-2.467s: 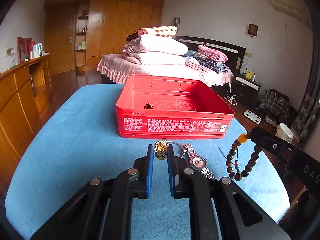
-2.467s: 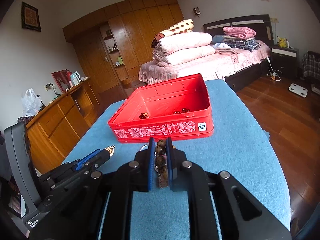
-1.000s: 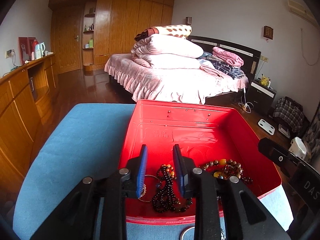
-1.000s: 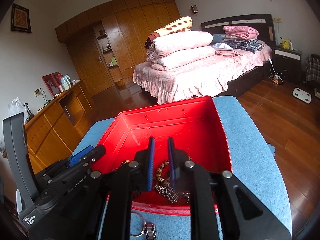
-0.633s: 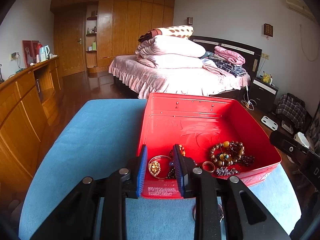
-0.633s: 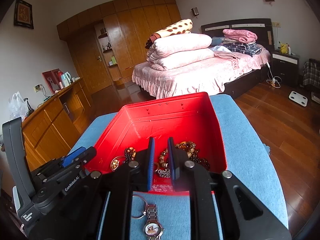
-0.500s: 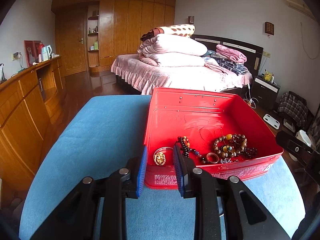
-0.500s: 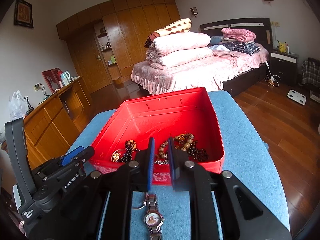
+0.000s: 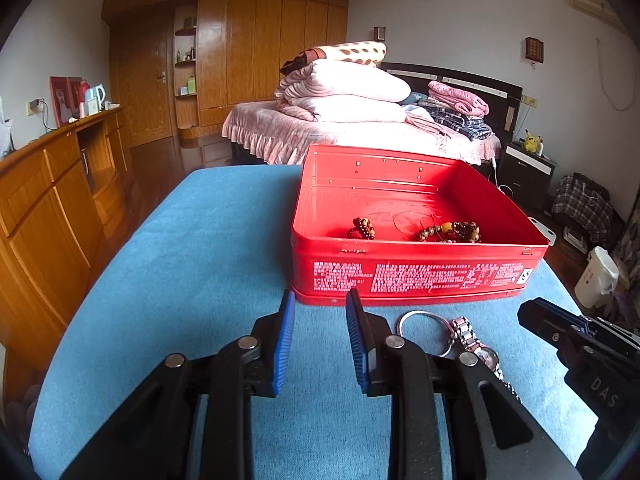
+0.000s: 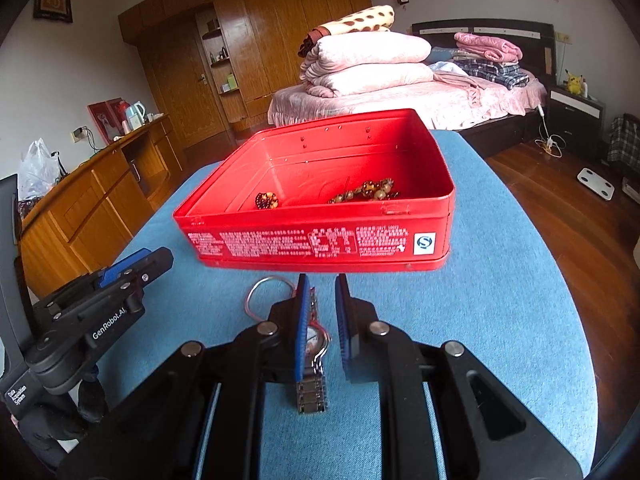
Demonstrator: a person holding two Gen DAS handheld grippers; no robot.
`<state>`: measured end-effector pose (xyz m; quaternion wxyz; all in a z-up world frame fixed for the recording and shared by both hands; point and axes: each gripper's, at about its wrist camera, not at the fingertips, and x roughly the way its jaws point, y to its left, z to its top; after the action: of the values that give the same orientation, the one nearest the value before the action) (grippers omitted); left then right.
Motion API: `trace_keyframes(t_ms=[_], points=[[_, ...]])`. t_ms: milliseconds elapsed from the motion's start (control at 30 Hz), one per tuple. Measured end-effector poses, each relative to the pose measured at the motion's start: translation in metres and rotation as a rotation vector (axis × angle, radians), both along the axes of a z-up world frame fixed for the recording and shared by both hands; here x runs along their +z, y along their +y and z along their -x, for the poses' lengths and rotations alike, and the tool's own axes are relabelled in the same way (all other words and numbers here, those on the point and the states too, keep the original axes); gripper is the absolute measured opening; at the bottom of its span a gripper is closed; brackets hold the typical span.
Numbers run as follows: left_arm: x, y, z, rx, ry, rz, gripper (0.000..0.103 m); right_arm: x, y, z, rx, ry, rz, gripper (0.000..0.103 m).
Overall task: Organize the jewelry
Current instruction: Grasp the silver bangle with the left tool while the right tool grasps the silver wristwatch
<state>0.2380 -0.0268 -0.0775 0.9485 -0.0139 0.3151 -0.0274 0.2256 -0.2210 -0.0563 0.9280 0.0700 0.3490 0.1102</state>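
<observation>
We see the red tin [image 9: 408, 276] open, lid off, sitting flat on the blue worktop. Inside it: a dark bead bracelet [image 9: 362, 229] toward the left, an amber-brown bead strand [image 9: 450, 233] toward the right, apart from each other. Just in front of the tin, on the cloth, lie a thin silver bangle [image 10: 267, 294] and a metal-band wristwatch [image 10: 314, 340], face up, touching or overlapping the bangle.

The red tin [image 9: 408, 276] is blocking the way straight ahead on the tabletop [image 9: 200, 248]; its top is standing open for entry from above. In front of its near wall, a watch [image 10: 314, 338] and a metal ring [image 10: 267, 294] are lying, narrowing the strip. Wide blue room is staying free left of the tin.
</observation>
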Motion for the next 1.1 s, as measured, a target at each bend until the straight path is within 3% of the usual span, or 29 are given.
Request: trace_keyframes(t_ms=[133, 333, 667, 1100], points=[[-0.008, -0.002, 0.005, -0.003, 0.016, 0.006, 0.026, -0.009, 0.005, 0.004, 0.017, 0.028, 0.017, 0.026], [-0.01, 0.001, 0.01, 0.006, 0.027, 0.021, 0.028, -0.02, 0.008, 0.001, 0.038, 0.073, 0.03, 0.032], [-0.014, 0.002, 0.01, 0.005, 0.052, 0.019, 0.032, -0.032, 0.018, -0.004, 0.051, 0.13, 0.072, 0.037], [-0.015, 0.002, 0.009, 0.01, 0.062, 0.024, 0.033, -0.035, 0.037, -0.004, 0.076, 0.134, 0.172, 0.045]])
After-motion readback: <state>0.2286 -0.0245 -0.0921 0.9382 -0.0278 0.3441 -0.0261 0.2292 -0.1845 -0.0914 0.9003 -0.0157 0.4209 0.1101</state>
